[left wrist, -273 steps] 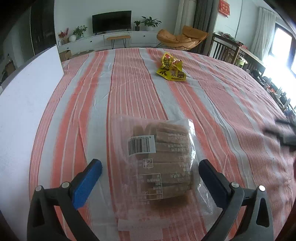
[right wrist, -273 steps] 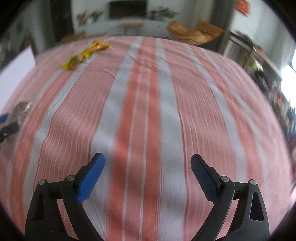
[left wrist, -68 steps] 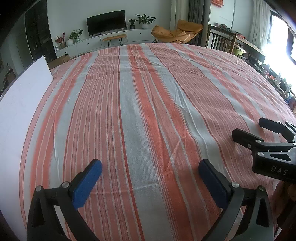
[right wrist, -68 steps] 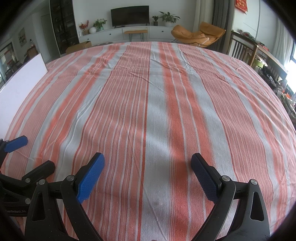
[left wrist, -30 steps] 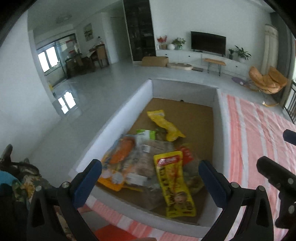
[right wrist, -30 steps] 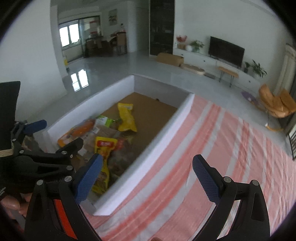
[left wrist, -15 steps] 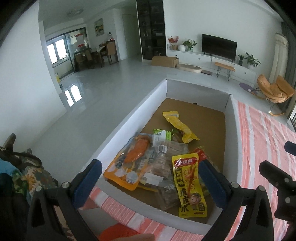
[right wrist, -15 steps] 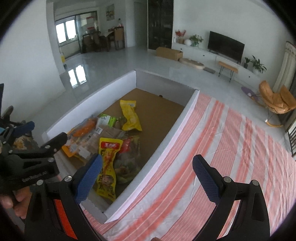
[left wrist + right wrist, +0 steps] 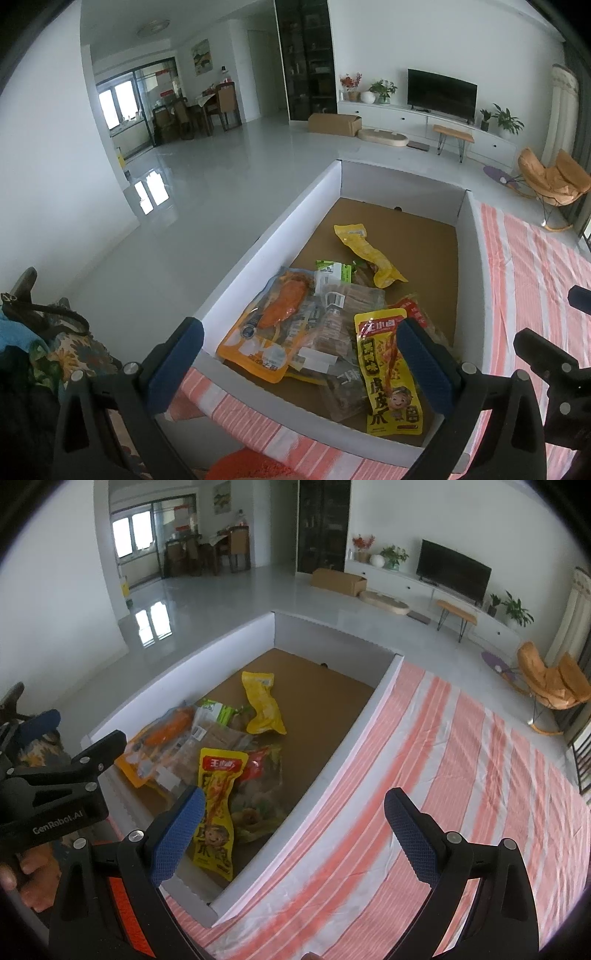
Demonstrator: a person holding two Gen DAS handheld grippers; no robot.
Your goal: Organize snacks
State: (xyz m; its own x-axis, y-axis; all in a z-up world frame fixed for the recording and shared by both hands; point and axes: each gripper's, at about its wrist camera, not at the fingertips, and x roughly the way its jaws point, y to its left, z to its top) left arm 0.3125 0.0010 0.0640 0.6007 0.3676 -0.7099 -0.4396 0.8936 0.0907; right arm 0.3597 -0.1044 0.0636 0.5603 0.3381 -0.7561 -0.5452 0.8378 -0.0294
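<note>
1. Snacks lie gathered in the white-walled box (image 9: pixel 258 254), heaped toward its near end, which fits a task of collecting them in one container instead of leaving them on the striped cloth (image 9: pixel 461 775).

2. Nearest the near wall, the tall yellow packet with the cartoon figure (image 9: pixel 388 373) lies flat on top of the heap, its lower end close to the near right corner; being on top, it looks like the latest arrival, though that is only a guess.

3. Left gripper (image 9: pixel 299 365) hovers above the near end of the box with its blue pads wide apart and nothing between them. Right gripper (image 9: pixel 291 834) is likewise spread wide and empty, held over the box's right wall and the cloth beside it. Both seem to be looking down on the result, not reaching for anything.

4. Just beyond, the orange pouch (image 9: pixel 266 325) rests against the left wall, overlapping the clear pack of brown biscuits (image 9: pixel 343 317) in the middle; a red packet (image 9: pixel 258 764) peeks out toward the right side of the pile.

5. Farther in, a small green-and-white packet (image 9: pixel 332 269) sits at the back edge of the heap, and the long yellow bag (image 9: pixel 369 254) lies alone toward the centre.

6. Far end of the box shows only bare brown floor, so room remains.

7. No snack is visible on the cloth here, so the sorting looks near complete.
</note>
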